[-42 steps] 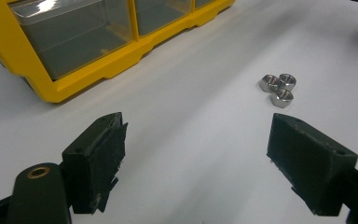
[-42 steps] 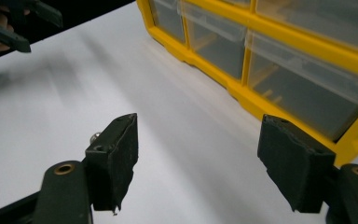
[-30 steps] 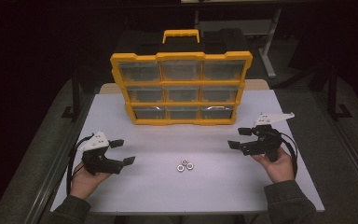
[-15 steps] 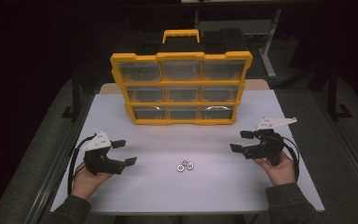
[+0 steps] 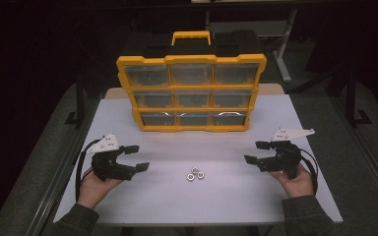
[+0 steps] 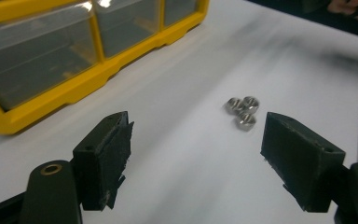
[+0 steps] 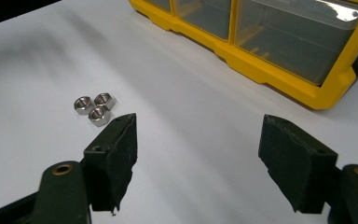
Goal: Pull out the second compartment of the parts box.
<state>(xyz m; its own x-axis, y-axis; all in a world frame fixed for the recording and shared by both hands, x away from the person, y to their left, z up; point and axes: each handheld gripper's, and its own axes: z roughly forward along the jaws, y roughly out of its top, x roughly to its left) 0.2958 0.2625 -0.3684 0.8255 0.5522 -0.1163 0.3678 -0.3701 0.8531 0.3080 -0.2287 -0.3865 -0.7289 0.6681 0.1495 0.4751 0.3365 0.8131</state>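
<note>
Three small metal nuts point(image 5: 194, 173) are clustered touching each other near the middle of the white worktop point(image 5: 226, 201), in front of a yellow organizer point(image 5: 192, 93) with clear drawers that's stood upright at the back edge, handle on top.

The left tool point(image 5: 135, 157) is held low over the worktop at the left side, well apart from the nuts, pointed roughly toward them. Its jaws are spread with nothing between them, though they've just been closed a touch. In the left gripper view the nuts point(image 6: 242, 111) are seen past the jaws, closer to the right-hand one, and the bottom corner of the organizer point(image 6: 51, 88) is seen at the upper left.

The right tool point(image 5: 256, 152) is held at the right side of the worktop, also well apart from the nuts and aimed their way, jaws spread wide and nothing pinched. In the right gripper view the nuts point(image 7: 94, 108) are seen just beyond the tip of the left-hand jaw, not touched by it, and the organizer point(image 7: 279, 70) is seen running across the upper right.

Each tool is gripped from below by a hand, with a cable looped off the back.
</note>
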